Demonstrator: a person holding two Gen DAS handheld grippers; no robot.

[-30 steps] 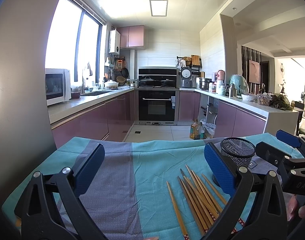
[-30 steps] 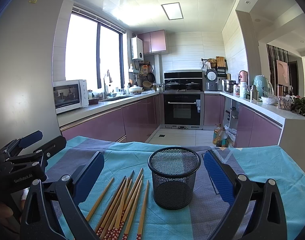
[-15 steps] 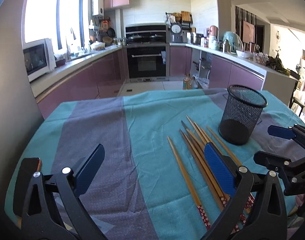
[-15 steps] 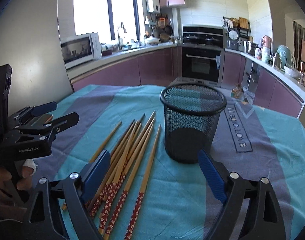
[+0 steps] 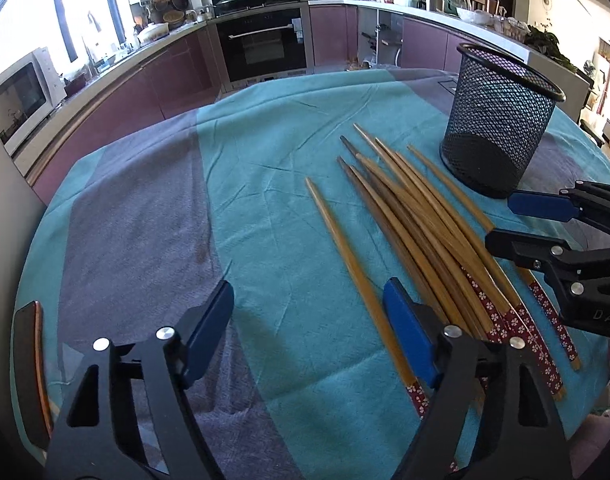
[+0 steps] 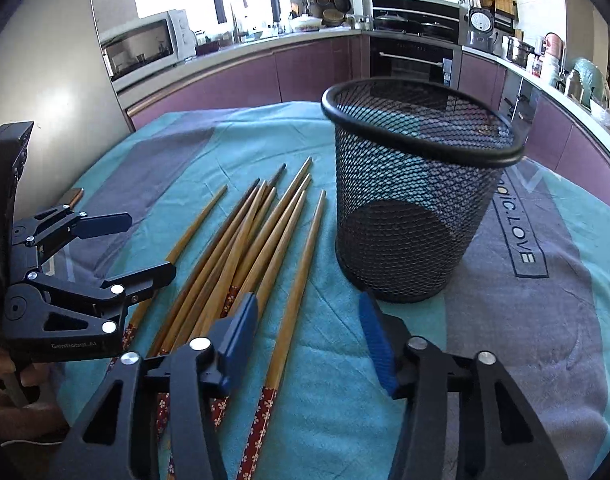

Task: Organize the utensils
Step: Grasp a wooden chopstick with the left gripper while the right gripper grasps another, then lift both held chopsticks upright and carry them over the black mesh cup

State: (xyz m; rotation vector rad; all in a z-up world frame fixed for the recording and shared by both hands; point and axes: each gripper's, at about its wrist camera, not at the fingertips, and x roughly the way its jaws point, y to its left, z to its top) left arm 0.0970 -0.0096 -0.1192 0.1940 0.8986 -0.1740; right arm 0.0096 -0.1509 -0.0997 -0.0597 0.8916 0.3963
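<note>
On the table (image 5: 265, 128), the teal-and-grey cloth is lying bare at left; the mesh cup (image 6: 417, 200) is standing beside fanned chopsticks (image 6: 241, 248). Left tool (image 5: 305, 320) and right tool (image 6: 309, 332) are hovering, narrowing, gripping nothing.

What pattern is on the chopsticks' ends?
Red with tiny white flowers on the chopsticks, clearest in the right wrist view.
</note>
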